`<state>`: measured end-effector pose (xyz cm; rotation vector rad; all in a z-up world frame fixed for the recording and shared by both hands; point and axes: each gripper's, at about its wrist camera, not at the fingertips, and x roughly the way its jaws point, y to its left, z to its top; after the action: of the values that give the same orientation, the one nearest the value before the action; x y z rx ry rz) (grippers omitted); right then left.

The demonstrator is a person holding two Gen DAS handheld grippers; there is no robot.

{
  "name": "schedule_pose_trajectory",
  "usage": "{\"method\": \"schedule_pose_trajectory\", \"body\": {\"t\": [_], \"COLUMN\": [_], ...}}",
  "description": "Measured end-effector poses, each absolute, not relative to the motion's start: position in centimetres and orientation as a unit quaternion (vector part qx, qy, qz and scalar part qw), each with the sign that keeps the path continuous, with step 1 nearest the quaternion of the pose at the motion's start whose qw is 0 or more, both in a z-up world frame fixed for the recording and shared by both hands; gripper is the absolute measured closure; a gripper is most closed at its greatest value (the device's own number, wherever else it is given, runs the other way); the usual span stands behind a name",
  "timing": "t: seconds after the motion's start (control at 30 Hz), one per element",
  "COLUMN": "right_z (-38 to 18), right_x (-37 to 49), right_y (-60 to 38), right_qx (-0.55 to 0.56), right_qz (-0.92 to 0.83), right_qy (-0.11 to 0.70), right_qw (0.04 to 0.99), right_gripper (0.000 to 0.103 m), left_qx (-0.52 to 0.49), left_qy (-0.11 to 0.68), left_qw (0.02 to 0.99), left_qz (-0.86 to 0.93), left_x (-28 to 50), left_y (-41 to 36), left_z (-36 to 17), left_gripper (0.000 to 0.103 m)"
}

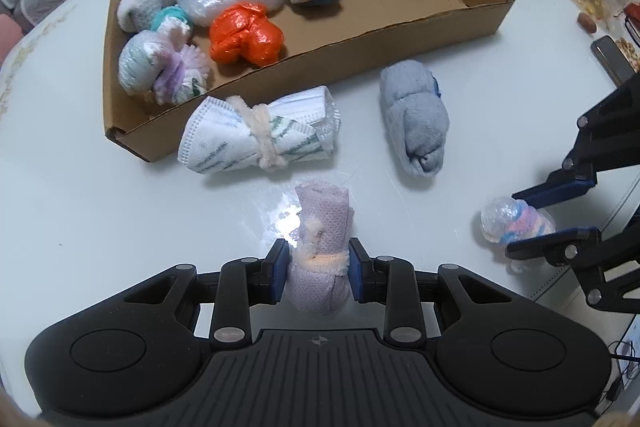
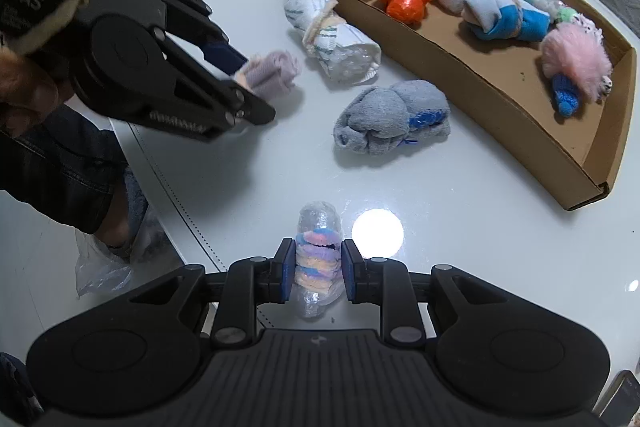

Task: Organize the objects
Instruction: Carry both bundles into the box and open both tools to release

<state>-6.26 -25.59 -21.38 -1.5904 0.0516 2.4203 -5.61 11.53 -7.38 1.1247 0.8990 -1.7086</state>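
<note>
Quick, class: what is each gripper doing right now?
Left gripper: shut on the lilac cloth roll.
Right gripper: shut on the plastic-wrapped striped bundle.

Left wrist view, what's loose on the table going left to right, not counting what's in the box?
White rolled mask bundle → lilac cloth roll held by the left gripper → grey sock roll → plastic-wrapped pastel bundle in the right gripper.

Between your left jaws sits a soft lilac cloth roll [image 1: 320,227]; beyond, a glossy white counter [image 1: 120,207] and matt cardboard tray [image 1: 360,43].
</note>
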Motion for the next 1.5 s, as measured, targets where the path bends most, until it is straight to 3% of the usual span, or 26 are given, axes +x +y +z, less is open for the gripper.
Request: {"method": "schedule_pose_trajectory", "body": {"t": [0.13, 0.37, 0.53, 0.8, 1.1, 1.5], "right_z": [-20.7, -12.7, -8.5, -8.8, -11.8, -15.2], "right_x": [-6.0, -2.7, -1.9, -4.5, -7.9, -10.5], "right_y": [-25.7, -23.6, -20.5, -16.7, -14.9, -13.9], "right_qx": [-0.543, -0.429, -0.362, -0.370, -0.426, -0.462], "right_qz": [0.831, 0.890, 0.910, 0.907, 0.892, 0.876], "right_qy": [0.014, 0.005, -0.022, -0.026, -0.033, -0.058], "right_qw": [0.119, 0.153, 0.200, 0.202, 0.147, 0.126], "right_gripper": [0.082, 0.082, 0.082, 0.082, 0.082, 0.082], "left_qx": [0.444, 0.391, 0.375, 0.385, 0.433, 0.464], "left_qy": [0.349, 0.296, 0.277, 0.286, 0.302, 0.310], "left_qw": [0.439, 0.452, 0.447, 0.404, 0.403, 0.385], "left_qz": [-0.699, -0.745, -0.763, -0.779, -0.747, -0.735], "left_x": [-5.7, -5.7, -7.1, -11.0, -9.6, -9.1], "left_y": [11.4, 8.8, 4.8, 0.6, -0.8, -2.0], "left_z": [-5.0, 2.0, 3.9, 1.1, -4.4, -7.2], "left_gripper": [0.067, 0.067, 0.066, 0.066, 0.066, 0.066]}}
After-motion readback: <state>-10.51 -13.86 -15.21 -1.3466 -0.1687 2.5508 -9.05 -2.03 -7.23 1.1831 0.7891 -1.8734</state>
